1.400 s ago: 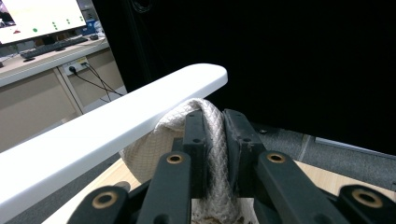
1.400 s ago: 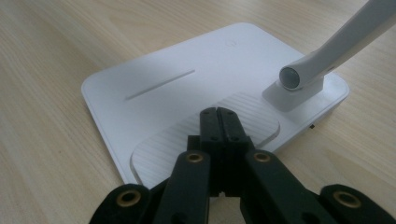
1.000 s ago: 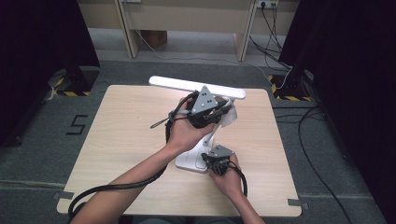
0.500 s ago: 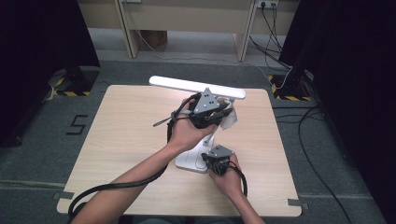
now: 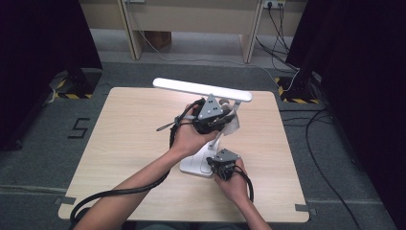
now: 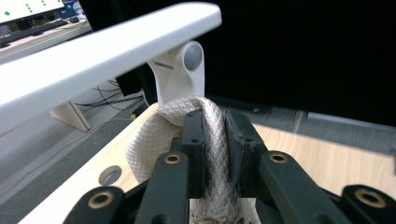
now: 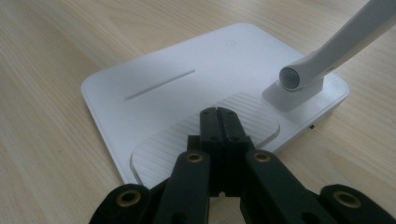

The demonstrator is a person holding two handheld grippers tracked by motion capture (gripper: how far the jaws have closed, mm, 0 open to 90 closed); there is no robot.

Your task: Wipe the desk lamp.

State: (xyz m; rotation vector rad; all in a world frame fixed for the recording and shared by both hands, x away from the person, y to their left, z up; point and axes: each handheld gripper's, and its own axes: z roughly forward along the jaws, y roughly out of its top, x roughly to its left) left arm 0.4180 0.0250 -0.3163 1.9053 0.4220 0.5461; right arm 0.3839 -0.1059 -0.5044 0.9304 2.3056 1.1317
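Nearest the person, the right tool [image 5: 221, 168] rests its tip on the lamp base [image 7: 177, 93], a flat white slab lying on the wooden surface [image 5: 129, 139]. Its jaws are pressed together with nothing between them, the tip sitting on the ribbed patch [image 7: 252, 119] of the base, just beside the hinge [image 7: 294, 78] where the slanted lamp arm [image 7: 355, 28] starts. Farther out and higher, the left tool [image 5: 210, 115] pinches a white quilted cloth [image 6: 205, 140]: the jaws stand a little apart with the fabric bunched between them and spilling over the left side. The cloth lies against the upper joint [image 6: 184, 70] of the lamp, right below the long white light bar [image 5: 201, 89], which runs crosswise above the far half of the surface.
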